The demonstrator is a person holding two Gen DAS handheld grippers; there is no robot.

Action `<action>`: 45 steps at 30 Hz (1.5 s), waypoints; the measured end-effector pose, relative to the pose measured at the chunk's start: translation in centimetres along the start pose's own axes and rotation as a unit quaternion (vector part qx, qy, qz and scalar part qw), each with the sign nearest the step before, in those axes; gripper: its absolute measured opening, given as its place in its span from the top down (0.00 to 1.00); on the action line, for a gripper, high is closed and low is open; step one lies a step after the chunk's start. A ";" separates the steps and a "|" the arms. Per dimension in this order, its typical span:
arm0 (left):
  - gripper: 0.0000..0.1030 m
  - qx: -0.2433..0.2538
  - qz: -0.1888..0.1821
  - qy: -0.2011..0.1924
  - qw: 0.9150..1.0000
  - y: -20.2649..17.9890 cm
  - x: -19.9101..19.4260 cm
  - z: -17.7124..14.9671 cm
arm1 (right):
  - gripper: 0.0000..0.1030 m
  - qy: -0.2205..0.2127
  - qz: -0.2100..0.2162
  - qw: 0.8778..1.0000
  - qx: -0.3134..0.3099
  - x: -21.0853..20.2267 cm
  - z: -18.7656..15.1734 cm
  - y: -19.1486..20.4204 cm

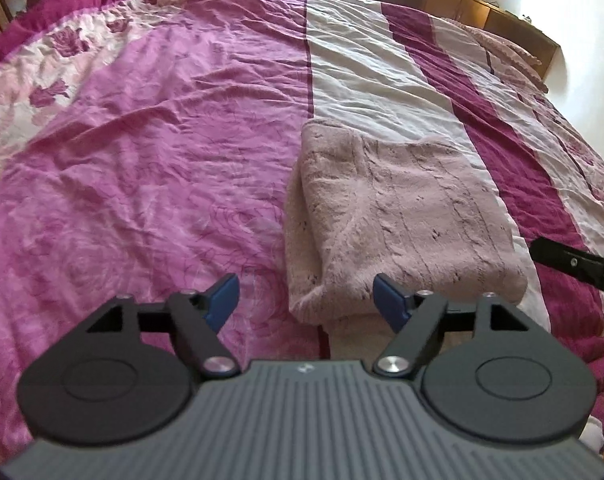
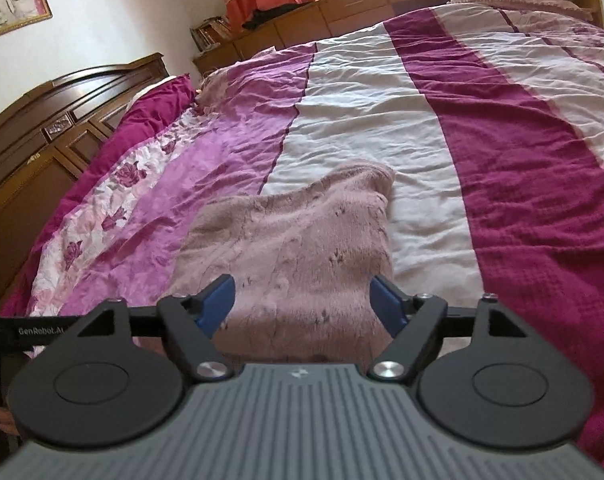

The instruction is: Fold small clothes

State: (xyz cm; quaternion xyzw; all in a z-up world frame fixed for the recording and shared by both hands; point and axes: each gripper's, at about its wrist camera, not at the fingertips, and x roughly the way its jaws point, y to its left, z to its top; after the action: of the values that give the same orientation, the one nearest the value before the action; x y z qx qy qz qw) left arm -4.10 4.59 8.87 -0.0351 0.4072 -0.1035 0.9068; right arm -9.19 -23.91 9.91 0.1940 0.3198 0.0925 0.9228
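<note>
A fuzzy dusty-pink knitted garment point(image 1: 401, 216) lies folded into a thick rectangle on the bedspread, also in the right wrist view as the garment point(image 2: 294, 248). My left gripper point(image 1: 305, 300) is open just short of its near left corner, blue pads wide apart and nothing between them. My right gripper point(image 2: 302, 300) is open above the garment's near edge, its pads clear of the fabric. The right gripper's black finger point(image 1: 569, 260) shows at the right edge of the left wrist view. Part of the left gripper point(image 2: 30, 332) shows at the lower left of the right wrist view.
The bed carries a striped bedspread point(image 1: 162, 160) in pink, white and magenta. A dark wooden headboard point(image 2: 42, 132) runs along the left. Wooden cabinets point(image 2: 361, 4) line the far side, with pillows point(image 2: 521, 0) at the far right. A hand point(image 2: 2, 420) shows low left.
</note>
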 end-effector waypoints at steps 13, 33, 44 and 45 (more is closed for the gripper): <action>0.25 0.010 0.032 0.046 0.998 -2.4 1.1 -3.6 | 0.16 0.062 -0.052 0.996 -0.033 -1.1 -4.4 0.2; 0.22 0.036 0.078 0.087 0.992 -4.7 4.5 -6.4 | 0.06 0.127 -0.094 0.986 -0.046 2.5 -7.7 -0.6; 0.21 0.041 0.081 0.082 0.992 -4.8 4.6 -6.6 | 0.05 0.129 -0.093 0.986 -0.042 2.8 -7.8 -0.8; 0.21 0.041 0.081 0.082 0.992 -4.8 4.6 -6.6 | 0.05 0.129 -0.093 0.986 -0.042 2.8 -7.8 -0.8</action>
State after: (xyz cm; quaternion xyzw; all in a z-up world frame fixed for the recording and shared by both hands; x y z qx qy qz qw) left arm -6.84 -0.98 1.84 0.0438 0.4773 -0.0490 0.8763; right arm -11.85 -21.51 2.38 0.1108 0.4483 0.0443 0.8859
